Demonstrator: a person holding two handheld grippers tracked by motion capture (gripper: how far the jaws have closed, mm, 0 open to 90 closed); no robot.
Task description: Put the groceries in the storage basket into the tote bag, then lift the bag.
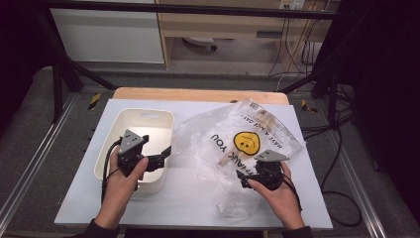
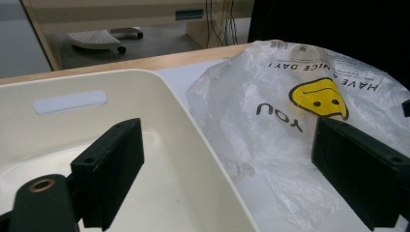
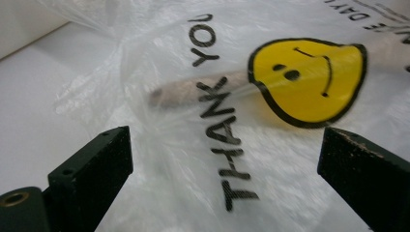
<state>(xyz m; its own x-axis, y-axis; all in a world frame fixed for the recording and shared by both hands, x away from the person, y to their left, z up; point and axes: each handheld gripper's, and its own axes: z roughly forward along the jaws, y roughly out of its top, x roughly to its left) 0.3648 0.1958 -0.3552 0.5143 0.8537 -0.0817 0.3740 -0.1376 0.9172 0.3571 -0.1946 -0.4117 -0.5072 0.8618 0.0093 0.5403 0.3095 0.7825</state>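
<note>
The plastic bag (image 1: pixel 233 144) lies crumpled on the white table top (image 1: pixel 188 198), right of the middle, with its far end reaching almost to the wooden strip (image 1: pixel 198 94) at the table's back edge and its near end stopping short of the front edge. Its left side comes just beside the right wall of the cream bin (image 1: pixel 111 144); bare white surface lies in front of it and along its right flank.

The bag's long axis runs from far right to near left across the table, and its printing reads upside down from the person's side. It is thin, clear and wrinkled, printed with black letters and a yellow smiley face (image 1: pixel 246 142). A pale stick-like thing (image 3: pixel 193 89) shows blurred through the film.

The right gripper (image 1: pixel 247 179) hovers over the bag's near part, jaws spread wide with the lettering between them in the right gripper view. The left gripper (image 1: pixel 163 156) sits over the bin's right rim, jaws also wide apart, one over the bin and one over the bag, holding nothing.
</note>
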